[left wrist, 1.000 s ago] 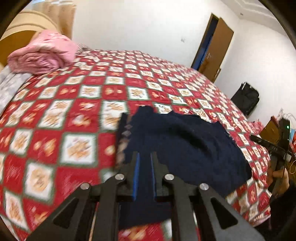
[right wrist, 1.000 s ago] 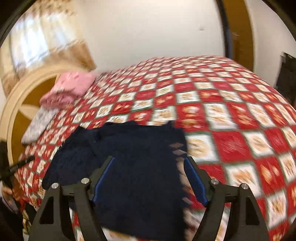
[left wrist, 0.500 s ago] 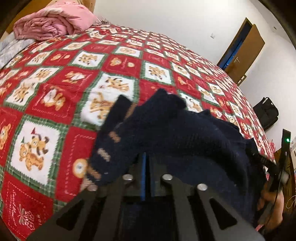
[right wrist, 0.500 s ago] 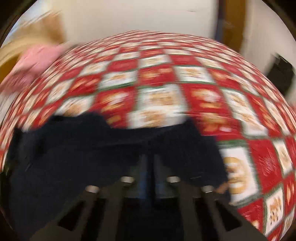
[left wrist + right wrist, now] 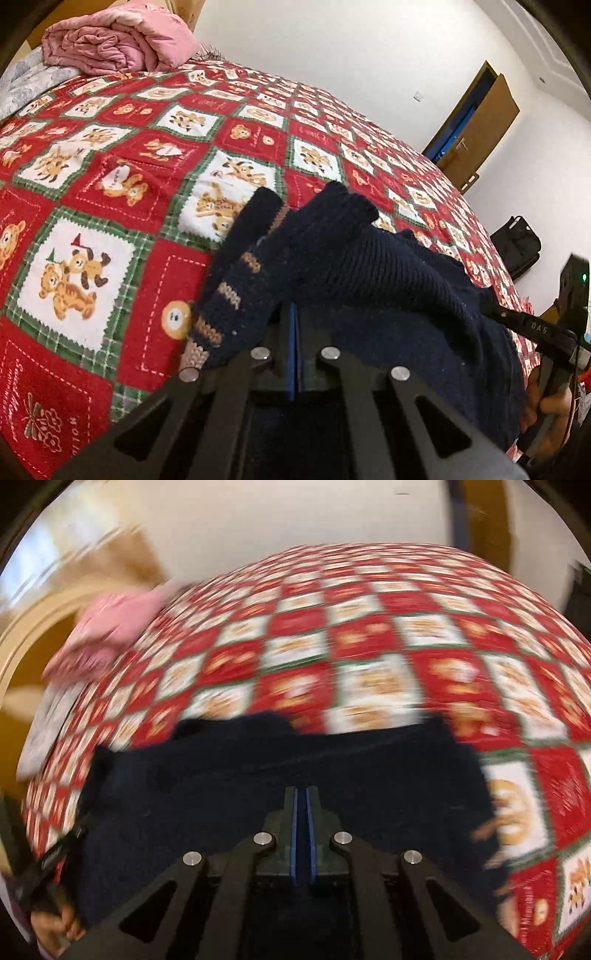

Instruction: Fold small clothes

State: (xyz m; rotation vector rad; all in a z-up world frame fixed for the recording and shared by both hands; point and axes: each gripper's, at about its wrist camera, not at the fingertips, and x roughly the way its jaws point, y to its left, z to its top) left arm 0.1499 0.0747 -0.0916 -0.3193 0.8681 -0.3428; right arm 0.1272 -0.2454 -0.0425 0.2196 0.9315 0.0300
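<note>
Pink blanket point(image 5: 118, 48): bundled at the far left end of the bed, beside a grey patterned cloth point(image 5: 26, 79); in the right wrist view it is only a pink blur point(image 5: 118, 624).
Bedspread point(image 5: 110, 177): red, white and green squares with teddy bears, covering the whole bed; sharp in the left wrist view, smeared by motion in the right wrist view point(image 5: 369, 646).
Left tool point(image 5: 294, 321): fingers pressed together with blue pads meeting, clamped on a bunch of the knit, which rises and drapes over the tips.
Sweater point(image 5: 369, 266): small dark navy knit lying on the near part of the bed; its left edge is lifted into a fold above the bedspread.
Cuff point(image 5: 218, 314): navy with tan stripes and a pale end, hanging down to the left of the left tool's fingers.
Sweater, right wrist view point(image 5: 258, 775): a broad dark spread on the bed, filling the lower middle of the frame; the far edge runs roughly straight across the squares.
Right tool point(image 5: 303, 805): fingers closed to a thin slit, with a dark strip of knit held between the blue pads; in the left wrist view it shows at the far right point(image 5: 535, 328), at the sweater's edge.
Door point(image 5: 476, 125): brown, ajar, in the white wall beyond the bed.
Black bag point(image 5: 521, 243): on the floor past the bed's right side.
</note>
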